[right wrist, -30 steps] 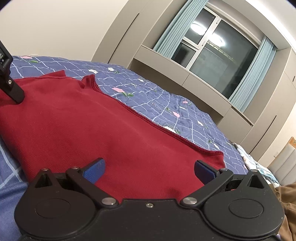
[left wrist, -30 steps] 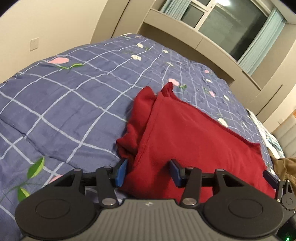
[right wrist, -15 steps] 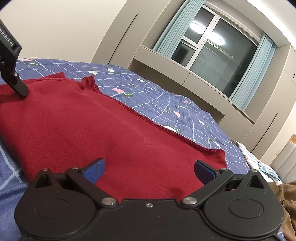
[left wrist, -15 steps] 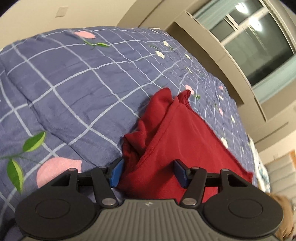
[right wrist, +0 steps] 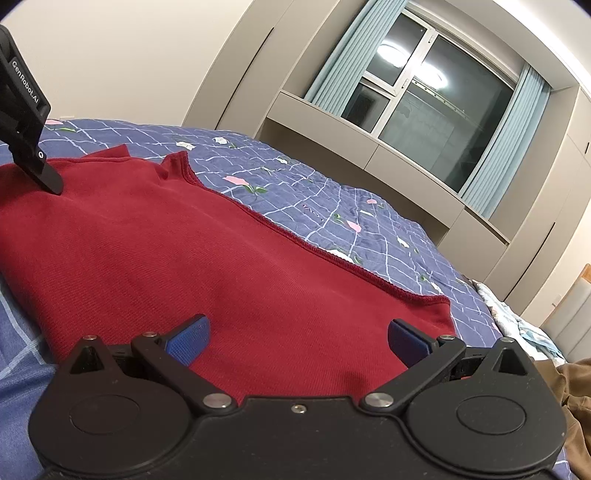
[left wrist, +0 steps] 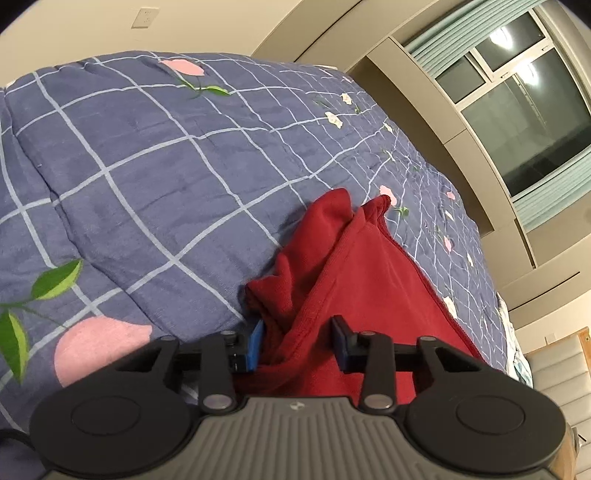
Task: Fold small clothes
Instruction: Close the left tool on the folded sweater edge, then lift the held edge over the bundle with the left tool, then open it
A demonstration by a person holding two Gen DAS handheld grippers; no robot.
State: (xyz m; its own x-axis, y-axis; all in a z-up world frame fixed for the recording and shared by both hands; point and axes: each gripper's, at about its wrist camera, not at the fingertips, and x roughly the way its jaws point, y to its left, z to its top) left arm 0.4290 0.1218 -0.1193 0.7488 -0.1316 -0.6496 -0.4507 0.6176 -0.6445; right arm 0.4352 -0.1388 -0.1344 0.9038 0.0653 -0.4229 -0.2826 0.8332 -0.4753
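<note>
A dark red garment [right wrist: 207, 258] lies folded flat on the blue checked quilt [left wrist: 147, 177]. In the left wrist view the garment [left wrist: 369, 280] has its bunched left edge between my pads. My left gripper [left wrist: 297, 341] is open, its jaws partly closed around that bunched edge with a gap still showing. Its finger also shows at the far left of the right wrist view [right wrist: 26, 122], touching the cloth. My right gripper [right wrist: 297, 338] is wide open, low over the garment's near edge, holding nothing.
The quilt covers the whole bed. A brown garment [right wrist: 569, 406] and pale cloth [right wrist: 532, 332] lie at the right. A window [right wrist: 424, 110] with curtains and a ledge stand behind the bed. A wall [left wrist: 110, 29] rises on the left.
My left gripper has swung left and tilted, and its jaws have narrowed around the garment's bunched left edge. The right gripper has stayed almost still and open.
</note>
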